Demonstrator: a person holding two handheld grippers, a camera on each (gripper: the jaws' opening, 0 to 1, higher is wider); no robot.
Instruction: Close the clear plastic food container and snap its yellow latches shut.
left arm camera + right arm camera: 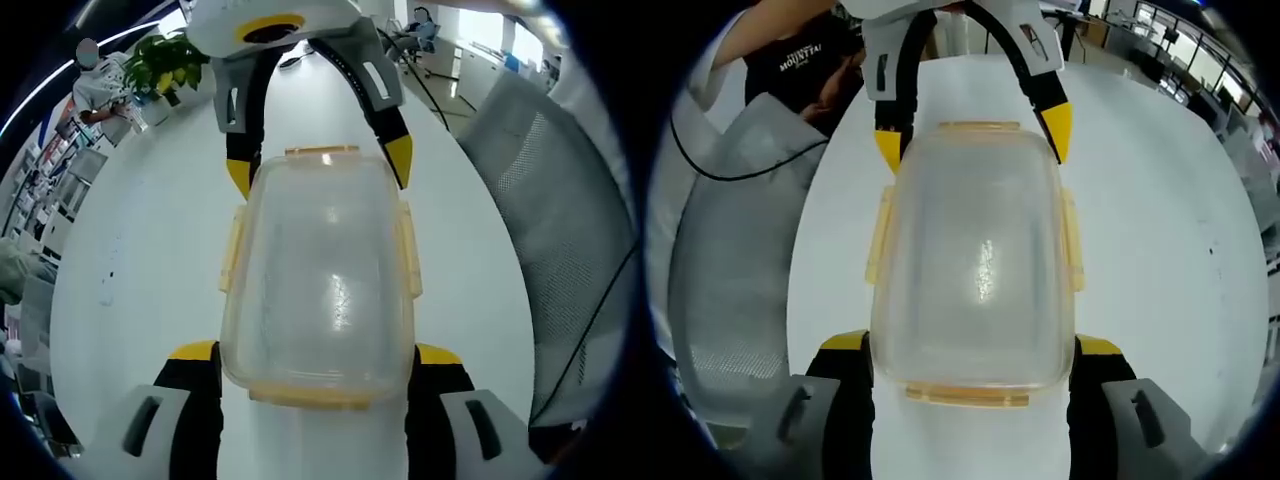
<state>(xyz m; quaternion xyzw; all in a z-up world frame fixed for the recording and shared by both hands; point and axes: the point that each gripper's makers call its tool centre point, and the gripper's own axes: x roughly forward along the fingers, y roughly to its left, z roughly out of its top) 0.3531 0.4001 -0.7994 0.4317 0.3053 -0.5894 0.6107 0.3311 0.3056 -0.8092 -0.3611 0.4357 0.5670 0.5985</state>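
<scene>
A clear plastic container (318,270) with its lid on lies lengthwise on the white table (150,260). Pale yellow latches (232,250) run along its long sides and ends; the near end latch (320,397) juts outward. My left gripper (316,354) is open, its yellow-tipped jaws flanking the container's near corners. My right gripper (318,167) comes in from the opposite end, its tips beside the far corners. In the right gripper view the same container (975,270) lies between the open right gripper (971,345) and the left gripper (972,135) at the far end.
A grey mesh chair (560,250) stands close along one side of the table, also seen as the chair (730,280). A person in a black shirt (800,60) stands behind it. A potted plant (165,65) sits at the table's far end.
</scene>
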